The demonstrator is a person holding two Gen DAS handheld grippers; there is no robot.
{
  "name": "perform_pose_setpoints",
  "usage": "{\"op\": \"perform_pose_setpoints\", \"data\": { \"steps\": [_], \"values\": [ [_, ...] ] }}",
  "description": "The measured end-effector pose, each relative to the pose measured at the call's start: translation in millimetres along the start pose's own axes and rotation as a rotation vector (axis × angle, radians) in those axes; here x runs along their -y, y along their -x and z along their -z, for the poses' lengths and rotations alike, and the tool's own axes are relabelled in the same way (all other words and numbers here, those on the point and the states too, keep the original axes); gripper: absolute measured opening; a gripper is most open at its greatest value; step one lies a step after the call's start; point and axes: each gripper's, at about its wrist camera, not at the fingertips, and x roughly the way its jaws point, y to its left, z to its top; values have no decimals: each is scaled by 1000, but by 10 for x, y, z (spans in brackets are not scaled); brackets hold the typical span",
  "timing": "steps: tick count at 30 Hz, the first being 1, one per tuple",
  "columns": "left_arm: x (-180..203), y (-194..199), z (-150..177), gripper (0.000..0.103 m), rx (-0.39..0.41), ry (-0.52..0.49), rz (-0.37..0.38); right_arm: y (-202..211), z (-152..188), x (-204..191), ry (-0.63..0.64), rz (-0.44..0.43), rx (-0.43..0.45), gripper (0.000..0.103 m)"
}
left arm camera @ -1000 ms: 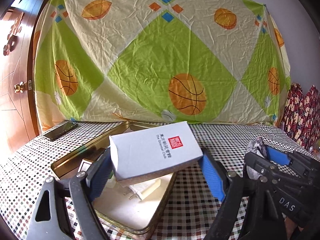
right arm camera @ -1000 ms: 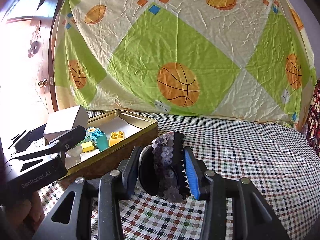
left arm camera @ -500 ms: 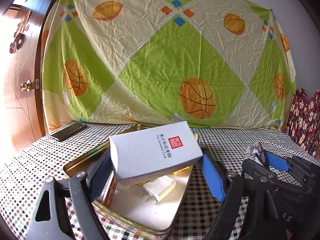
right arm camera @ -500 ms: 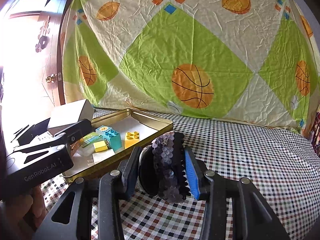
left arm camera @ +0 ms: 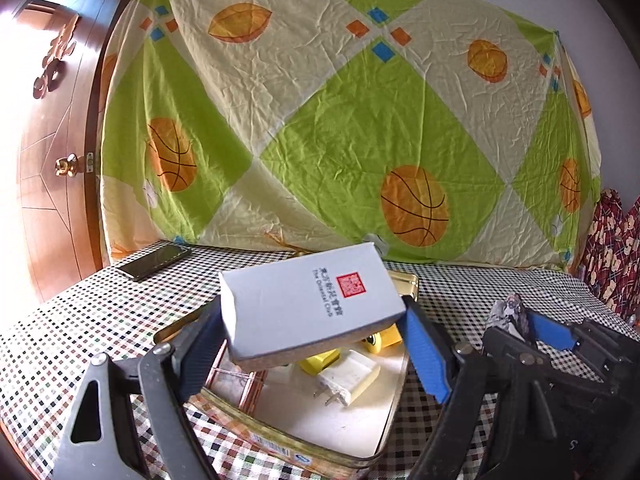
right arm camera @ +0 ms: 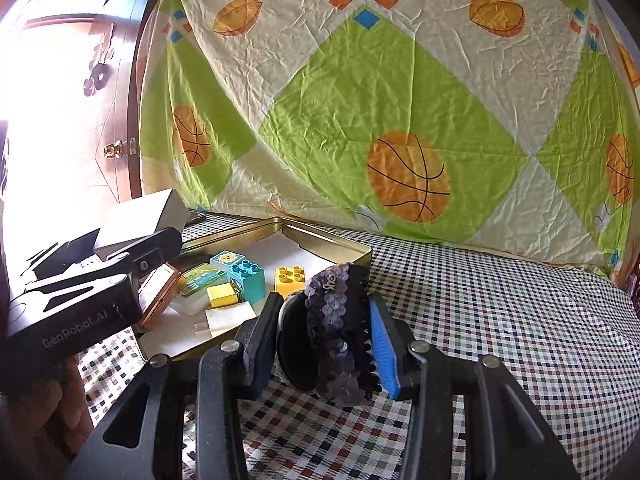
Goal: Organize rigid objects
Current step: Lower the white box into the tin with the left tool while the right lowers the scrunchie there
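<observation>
Over the tin: your left gripper (left arm camera: 316, 344) clamps a grey-white box (left arm camera: 308, 308) between its pads, holding it tilted in the air above the near left part of the gold tin (left arm camera: 280, 438).
Left jaws: set wide, and both pads press on the box's short ends, so you have it gripped.
Box markings: a red square seal and a line of dark print on its top face.
Right gripper (right arm camera: 324, 336): closed on a black hair claw clip (right arm camera: 332, 320) trimmed with purple sequins; the clip stands upright between the pads, teeth toward the blue pad.
Where the clip is: held above the checked tablecloth (right arm camera: 500, 320), just beside the tin's right-hand corner and outside its rim.
Tin contents, right wrist view: a teal toy brick (right arm camera: 246, 276) with a sun picture on top, a yellow brick (right arm camera: 290, 280), a small yellow cube (right arm camera: 222, 295), a copper-edged case (right arm camera: 160, 294) leaning on the left wall, and a pale flat card on the white floor.
Tin contents, left wrist view: a white plug adapter (left arm camera: 346, 378) lies under the box, prongs toward you.
Tabletop, far left: a dark phone (left arm camera: 154, 262) lies flat, well apart from the tin.
Backdrop: a green and cream sheet (left arm camera: 320, 120) printed with basketballs hangs behind the table; a wooden door (left arm camera: 48, 140) stands to its left.
Your hand: part of it shows at the bottom left of the right wrist view, under the left gripper's body.
</observation>
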Motion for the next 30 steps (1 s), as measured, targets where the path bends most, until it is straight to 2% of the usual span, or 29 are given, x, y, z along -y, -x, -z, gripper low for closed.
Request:
{"op": "perform_pose_setpoints", "data": {
  "steps": [16,30],
  "values": [
    [-255,-32,-35,84,1,19,-33,-106,-38,-258,45,-26,-7,45],
    [-482,-142,-24,84,-47,19,-60,-281,-77,-421,84,-40,-41,45]
  ]
}}
